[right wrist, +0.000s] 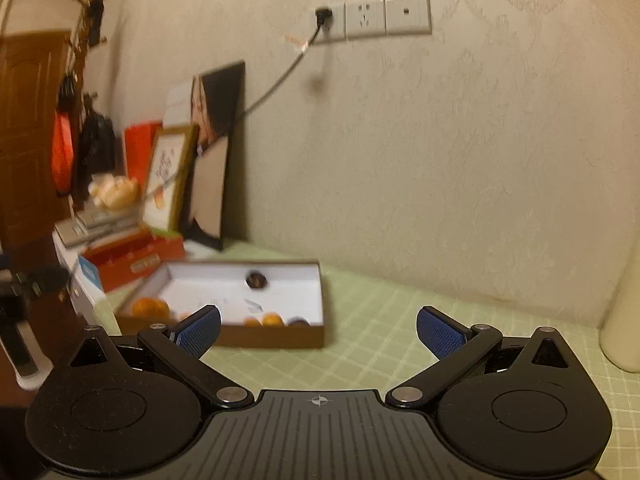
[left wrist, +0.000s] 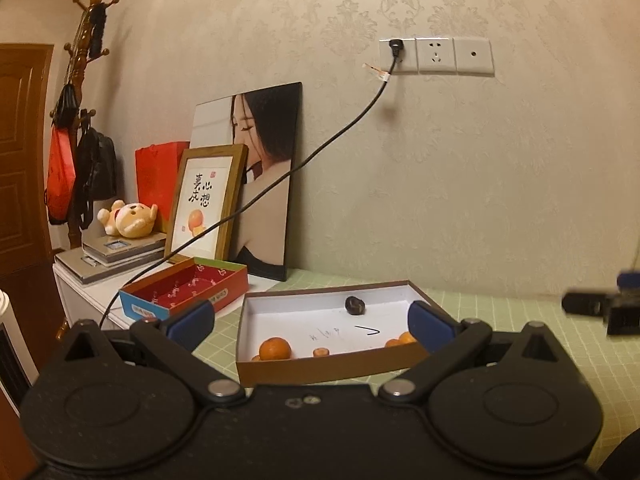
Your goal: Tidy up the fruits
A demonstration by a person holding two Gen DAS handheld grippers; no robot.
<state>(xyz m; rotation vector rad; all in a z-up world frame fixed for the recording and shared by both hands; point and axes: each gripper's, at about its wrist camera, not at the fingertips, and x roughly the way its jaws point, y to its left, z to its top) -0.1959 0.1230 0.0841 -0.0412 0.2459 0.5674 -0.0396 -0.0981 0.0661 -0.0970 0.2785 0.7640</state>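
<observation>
A brown box with a white inside (left wrist: 320,368) sits on the green checked table. It holds a large orange (left wrist: 275,349), small orange fruits (left wrist: 400,339) and a dark fruit (left wrist: 355,305). My left gripper (left wrist: 310,320) is open and empty, just in front of the box. The box also shows in the right wrist view (right wrist: 272,334), with the orange (right wrist: 149,307) and the dark fruit (right wrist: 256,279). My right gripper (right wrist: 318,330) is open and empty, above the table to the right of the box. An empty red-lined box (left wrist: 224,285) lies at the left.
Two pictures (left wrist: 208,200) lean on the wall behind the boxes. A black cable (left wrist: 280,184) runs from the wall socket down past the red box. A plush toy (left wrist: 128,218) lies on stacked books. A pale cylinder (right wrist: 624,312) stands at the right edge.
</observation>
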